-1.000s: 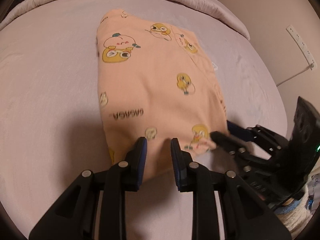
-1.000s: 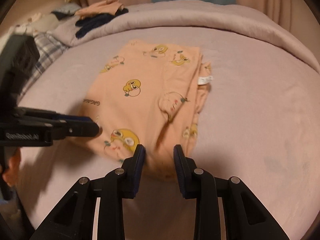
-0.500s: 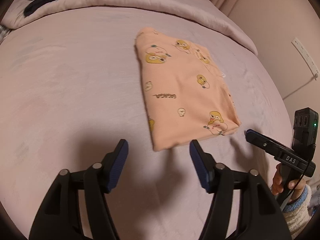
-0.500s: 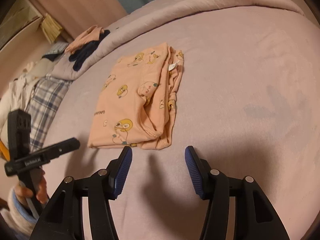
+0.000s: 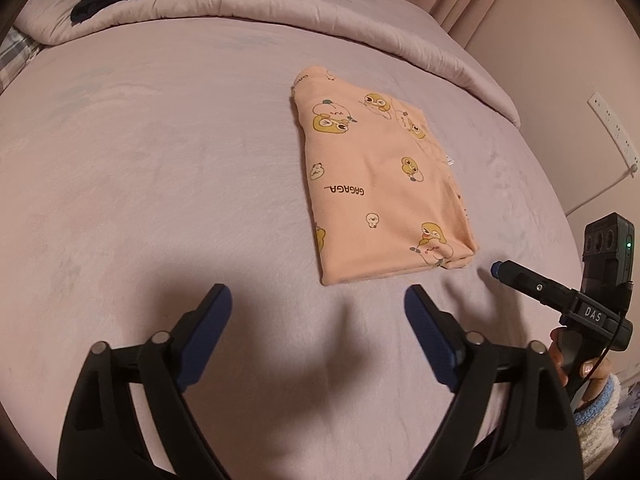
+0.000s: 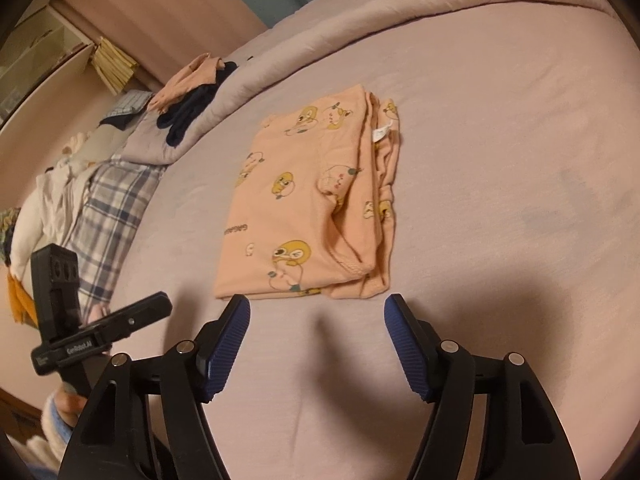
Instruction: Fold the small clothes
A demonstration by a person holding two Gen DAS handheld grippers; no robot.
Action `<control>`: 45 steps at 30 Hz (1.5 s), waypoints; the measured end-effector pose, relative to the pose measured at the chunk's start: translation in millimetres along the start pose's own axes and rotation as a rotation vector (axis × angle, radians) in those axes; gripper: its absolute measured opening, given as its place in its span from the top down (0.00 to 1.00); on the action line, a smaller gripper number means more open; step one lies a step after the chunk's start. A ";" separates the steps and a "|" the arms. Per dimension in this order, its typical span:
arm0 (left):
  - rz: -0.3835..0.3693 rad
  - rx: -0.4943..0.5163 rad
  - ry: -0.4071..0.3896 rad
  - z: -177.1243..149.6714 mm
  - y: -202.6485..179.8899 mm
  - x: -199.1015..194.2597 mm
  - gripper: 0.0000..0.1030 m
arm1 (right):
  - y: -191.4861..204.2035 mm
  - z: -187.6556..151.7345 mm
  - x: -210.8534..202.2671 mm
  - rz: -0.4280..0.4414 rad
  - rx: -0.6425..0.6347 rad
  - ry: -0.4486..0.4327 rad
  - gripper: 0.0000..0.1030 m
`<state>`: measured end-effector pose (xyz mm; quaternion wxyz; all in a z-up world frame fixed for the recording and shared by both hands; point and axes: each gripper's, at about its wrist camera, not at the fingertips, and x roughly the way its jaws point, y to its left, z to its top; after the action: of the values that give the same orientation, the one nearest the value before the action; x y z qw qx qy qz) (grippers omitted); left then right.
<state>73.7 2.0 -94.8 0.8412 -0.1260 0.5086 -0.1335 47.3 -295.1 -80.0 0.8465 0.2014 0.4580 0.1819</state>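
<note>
We found the folded peach garment [image 5: 384, 184] lying flat on the bed [image 5: 160, 160], its long axis running away from both cameras. In the left wrist view that axis leaned from the near edge toward 11 o'clock; in the right wrist view it leaned toward 1 o'clock. The printed word on it read upside down from the left wrist camera.

We held the left claw [image 5: 318, 312] with its two fingers spread wide apart and nothing between them. It sat just short of the garment's near edge, with the garment at about 1 o'clock from its gap. We held the right claw [image 6: 318, 314] likewise wide apart and empty, with the near hem at 12 o'clock, close to its fingertips but not touching.

The left wrist view showed the smooth top panel and the folded left edge. It also showed the right claw from the side at 4 o'clock, near the garment's near right corner; from that angle we could not tell its spread. A wall socket strip [image 5: 612, 128] appeared at 2 o'clock.

The right wrist view showed what the left did not: the stacked layer edges along the garment's right side, a white label [image 6: 382, 132] near the far end, and a stitched hem at the near right corner. At 9 o'clock it showed the left claw side-on, and beyond it a plaid cloth [image 6: 116, 208]. Both views showed dark and peach clothes [image 6: 192, 96] heaped on the rolled quilt [image 5: 240, 0] at the far side.
</note>
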 end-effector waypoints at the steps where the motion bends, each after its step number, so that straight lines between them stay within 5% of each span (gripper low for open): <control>1: -0.004 -0.010 -0.003 -0.7 1.2 -2.1 0.10 | 1.1 0.2 -0.2 0.000 0.001 0.000 0.26; 11: -0.065 -0.135 -0.057 -9.3 22.9 -30.5 0.01 | 1.0 11.0 -3.7 0.013 0.036 0.014 0.08; 18: -0.117 -0.179 -0.082 -10.6 32.5 -41.5 0.01 | 3.4 19.6 -0.9 0.032 0.053 0.013 0.06; 28: -0.283 -0.291 -0.076 -9.1 54.3 -33.3 0.00 | -5.2 29.2 4.0 0.044 0.097 -0.013 0.01; 32: -0.255 -0.269 -0.108 -4.9 56.0 -32.7 0.00 | -11.1 33.6 9.4 0.037 0.114 -0.011 0.01; 39: -0.355 -0.194 -0.114 0.3 53.2 -22.4 0.00 | -19.9 40.7 18.1 0.066 0.131 -0.022 0.01; 45: -0.331 -0.189 -0.140 5.0 61.8 -14.1 0.00 | -20.5 43.5 22.1 0.115 0.094 -0.065 0.01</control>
<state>77.8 65.0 -102.4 0.8254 -0.2955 0.4315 -0.2125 98.1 -309.3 -84.2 0.8388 0.2726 0.4258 0.2019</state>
